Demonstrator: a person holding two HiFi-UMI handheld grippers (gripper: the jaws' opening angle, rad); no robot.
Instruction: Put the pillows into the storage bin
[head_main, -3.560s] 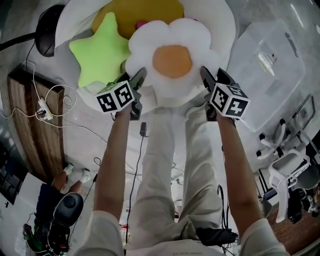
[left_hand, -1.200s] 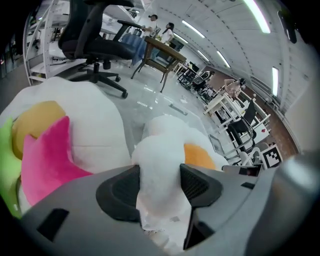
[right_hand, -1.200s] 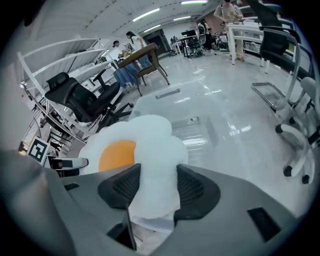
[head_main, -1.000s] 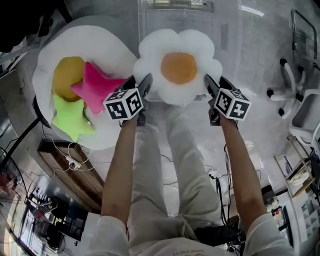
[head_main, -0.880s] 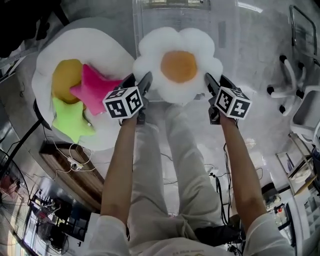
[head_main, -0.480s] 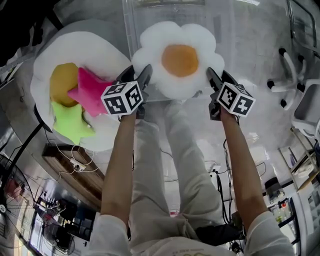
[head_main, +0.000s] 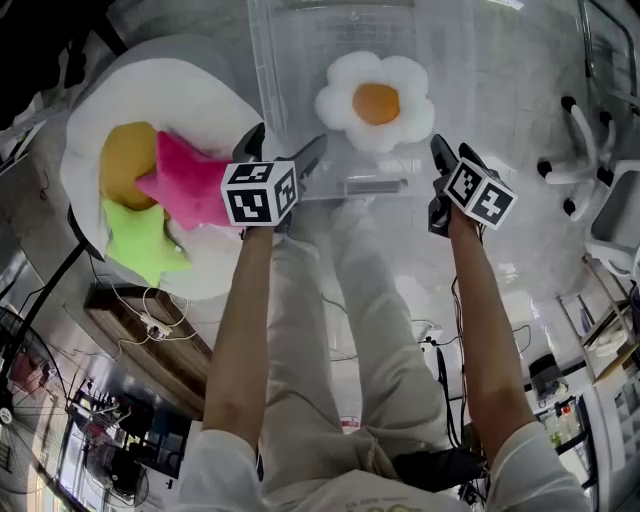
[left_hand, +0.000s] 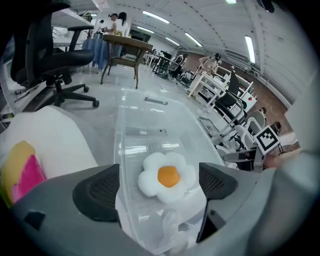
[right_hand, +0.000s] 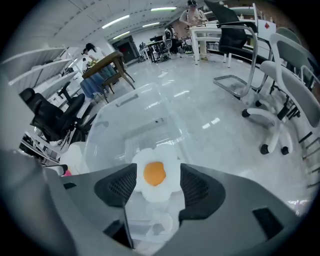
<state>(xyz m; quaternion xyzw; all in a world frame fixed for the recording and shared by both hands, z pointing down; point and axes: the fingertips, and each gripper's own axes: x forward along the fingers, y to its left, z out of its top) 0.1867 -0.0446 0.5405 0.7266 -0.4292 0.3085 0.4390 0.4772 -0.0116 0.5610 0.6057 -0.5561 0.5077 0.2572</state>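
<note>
The flower pillow (head_main: 376, 102) lies inside the clear storage bin (head_main: 300, 60), free of both tools. The left gripper (left_hand: 160, 187) and right gripper (right_hand: 157, 187) hang over the bin's near edge. Their jaws stand apart, having just opened wider, and the pads touch nothing. The pink star pillow (head_main: 190, 185) and green star pillow (head_main: 140, 240) lie on a white cushion (head_main: 190, 90) beside the bin.

Black office chair (left_hand: 59, 59), wooden table (left_hand: 125, 46), white swivel chairs (right_hand: 287, 87), floor cables (head_main: 148, 324)
</note>
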